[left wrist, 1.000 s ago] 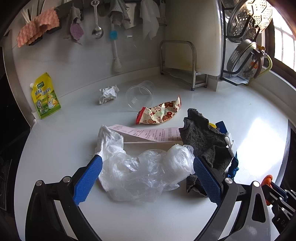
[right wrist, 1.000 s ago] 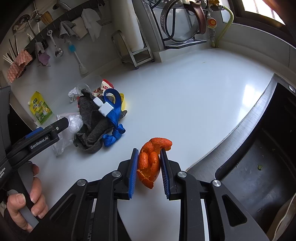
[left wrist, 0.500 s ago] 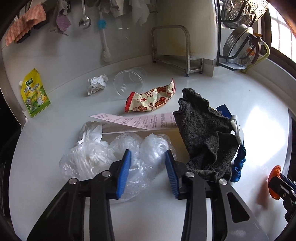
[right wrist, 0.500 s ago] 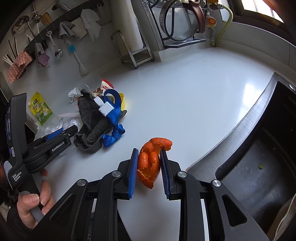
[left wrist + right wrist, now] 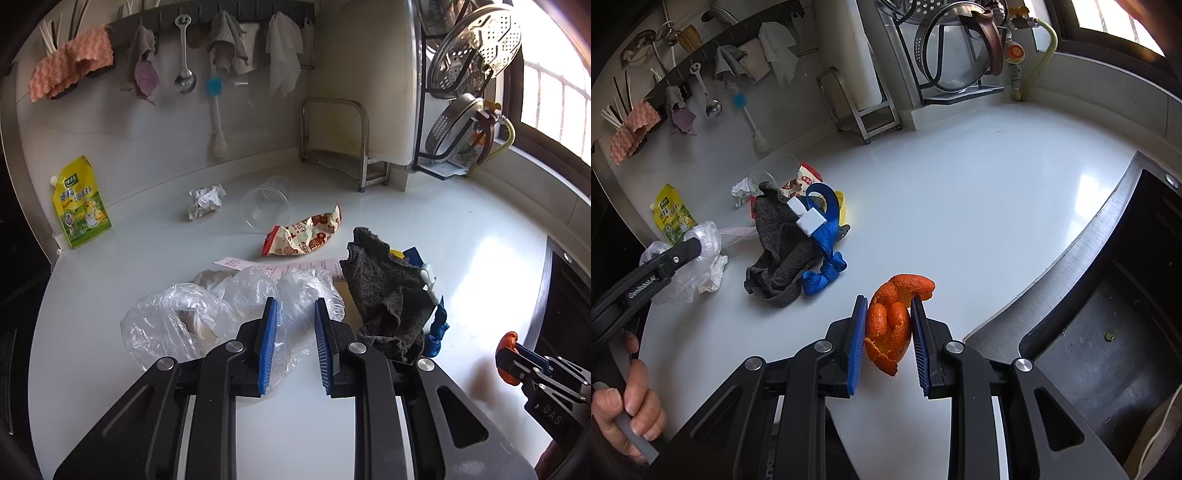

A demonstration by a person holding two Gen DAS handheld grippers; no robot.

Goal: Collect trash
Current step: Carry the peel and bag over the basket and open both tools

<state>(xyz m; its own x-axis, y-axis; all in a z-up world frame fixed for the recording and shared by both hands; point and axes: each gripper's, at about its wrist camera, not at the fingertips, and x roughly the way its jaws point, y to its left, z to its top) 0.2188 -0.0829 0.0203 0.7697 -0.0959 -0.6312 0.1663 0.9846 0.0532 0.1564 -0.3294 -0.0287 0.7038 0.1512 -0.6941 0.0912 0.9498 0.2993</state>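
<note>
Left wrist: left claw point(image 5: 294, 345) just narrowed, now pinching the clear plastic bag point(image 5: 207, 317); rest of bag spreads away leftward near the tabletop's point(image 5: 424, 221) left edge, beside the grey cloth point(image 5: 384, 302). Tilted down.

Right wrist: right claw point(image 5: 889, 341) clamped on the orange peel point(image 5: 892, 325), long axis along the fingers, by the sink point(image 5: 1108, 295) rim. Tilted down.

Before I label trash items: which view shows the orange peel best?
The right wrist view: the orange peel sits whole between the right tongs. The left wrist view catches only an orange sliver at its right edge.
</note>
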